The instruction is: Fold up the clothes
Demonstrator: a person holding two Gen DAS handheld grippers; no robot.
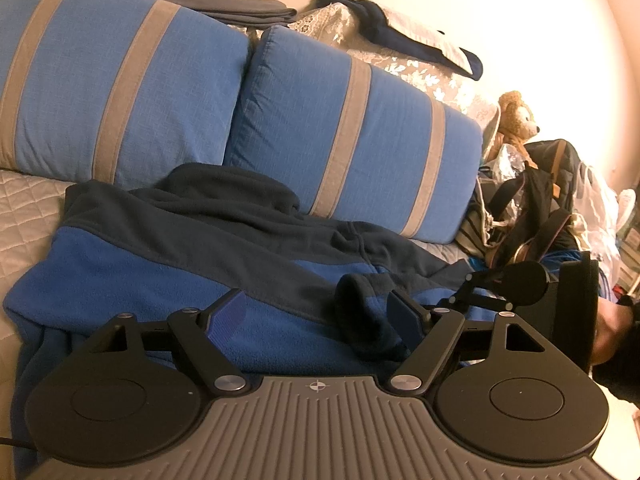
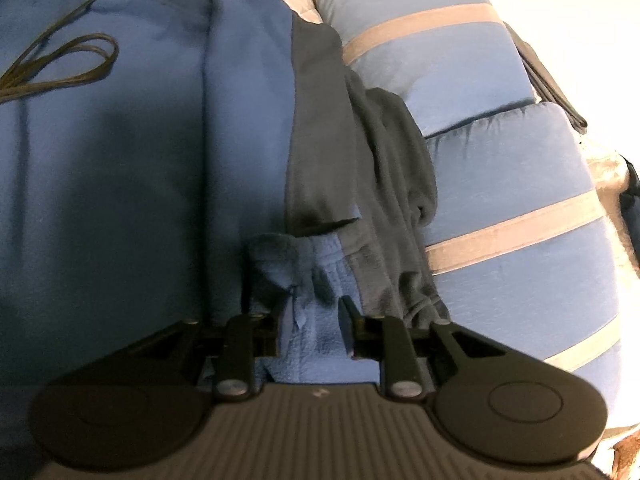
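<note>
A blue fleece jacket [image 1: 168, 280] with dark navy panels across the shoulders and collar lies spread on a bed covered by a quilted grey bedspread [image 1: 28, 204], its upper part pushed up against two blue cushions with grey stripes [image 1: 352, 132]. The fabric is rumpled: the navy collar area bunches in soft folds near the cushions, and a navy-cuffed sleeve end [image 1: 360, 312] curls up from the blue body.

The left gripper [image 1: 320, 316] hovers low over the jacket with its jaws released and spread wide, the sleeve cuff lying between them close to the right-hand finger. In the right wrist view the right gripper [image 2: 308, 320] has its jaws parted around a bunched fold of lighter blue fleece [image 2: 312, 280], the cloth sitting between the fingers; whether they actually pinch it cannot be told. From this view the jacket runs away lengthwise, broad blue body on the left, a navy strip and crumpled navy sleeve [image 2: 392, 184] along the cushions. A thin black cable [image 2: 68, 64] loops over the blue fabric.

Beyond the cushions sit a teddy bear [image 1: 518, 116], some bags [image 1: 532, 208], and folded dark clothes [image 1: 236, 8]
</note>
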